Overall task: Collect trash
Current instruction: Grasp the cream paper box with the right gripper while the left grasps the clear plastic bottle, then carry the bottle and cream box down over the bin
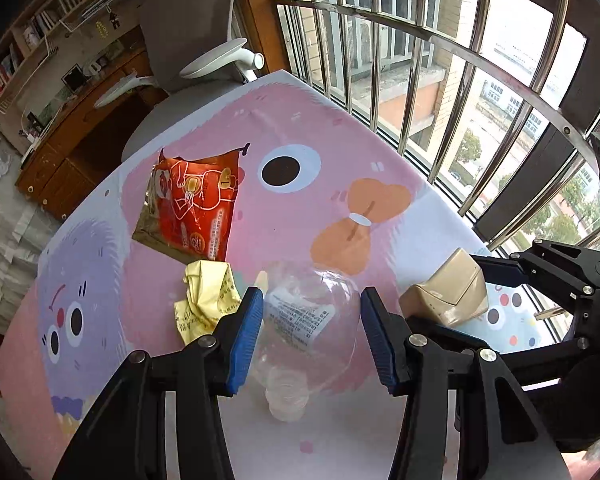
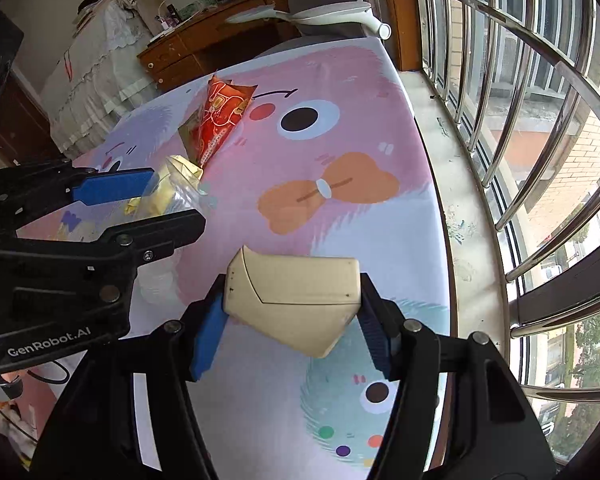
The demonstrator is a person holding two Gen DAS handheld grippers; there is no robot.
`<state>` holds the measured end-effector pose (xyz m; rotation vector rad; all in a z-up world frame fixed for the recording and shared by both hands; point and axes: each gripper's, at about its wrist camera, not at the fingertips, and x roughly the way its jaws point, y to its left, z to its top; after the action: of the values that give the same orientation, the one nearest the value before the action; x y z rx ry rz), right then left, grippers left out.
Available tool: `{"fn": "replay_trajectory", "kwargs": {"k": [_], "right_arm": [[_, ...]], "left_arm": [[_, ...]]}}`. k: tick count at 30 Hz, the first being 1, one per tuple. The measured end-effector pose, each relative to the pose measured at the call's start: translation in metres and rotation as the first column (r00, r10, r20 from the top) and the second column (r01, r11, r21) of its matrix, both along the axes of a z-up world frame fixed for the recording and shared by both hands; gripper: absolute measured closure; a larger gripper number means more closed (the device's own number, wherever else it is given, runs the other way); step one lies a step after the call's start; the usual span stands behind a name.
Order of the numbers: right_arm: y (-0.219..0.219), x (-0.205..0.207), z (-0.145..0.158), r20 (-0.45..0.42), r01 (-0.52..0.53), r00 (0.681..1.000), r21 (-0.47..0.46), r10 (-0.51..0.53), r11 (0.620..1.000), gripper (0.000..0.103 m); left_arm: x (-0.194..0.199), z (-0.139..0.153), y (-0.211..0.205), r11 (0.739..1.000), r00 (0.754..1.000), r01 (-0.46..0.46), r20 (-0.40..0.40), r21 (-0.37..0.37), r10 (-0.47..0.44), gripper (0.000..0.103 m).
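A clear plastic bottle [image 1: 296, 316] lies on the cartoon tablecloth [image 1: 260, 128], its neck toward the camera. My left gripper [image 1: 311, 304] is open and straddles it, blue pads [image 1: 248, 332] close to both sides. The right wrist view shows the same left gripper [image 2: 172, 200] around the bottle [image 2: 180, 196]. My right gripper [image 2: 294, 308] is shut on a beige carton [image 2: 300, 284], which also shows at the right of the left wrist view [image 1: 444, 292]. A red snack wrapper [image 1: 196, 208] and crumpled yellow paper [image 1: 208, 300] lie beyond the bottle.
A grey office chair [image 1: 188, 28] stands at the table's far end, with a wooden desk [image 1: 80, 128] and shelves behind it. A barred window [image 1: 420, 60] and its sill [image 2: 456, 208] run along the table's right edge.
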<state>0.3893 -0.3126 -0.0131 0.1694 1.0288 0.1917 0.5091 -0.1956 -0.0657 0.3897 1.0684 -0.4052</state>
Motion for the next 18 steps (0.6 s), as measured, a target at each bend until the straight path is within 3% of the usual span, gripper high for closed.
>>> {"fn": "replay_trajectory", "kwargs": {"k": [10,18], "right_arm": [[0.062,-0.101,0.024,0.007,-0.015,1.0,0.001,0.015,1.0,0.045],[0.129,-0.208,0.048,0.047,0.037,0.998,-0.008,-0.036,0.999,0.045]], "left_arm": [[-0.113,0.05,0.1,0.96,0.986,-0.155,-0.088,-0.232,0.138,0.053],[-0.226,0.061,0.189,0.937,0.984,-0.168,-0.113,-0.307,0.14,0.053]]}}
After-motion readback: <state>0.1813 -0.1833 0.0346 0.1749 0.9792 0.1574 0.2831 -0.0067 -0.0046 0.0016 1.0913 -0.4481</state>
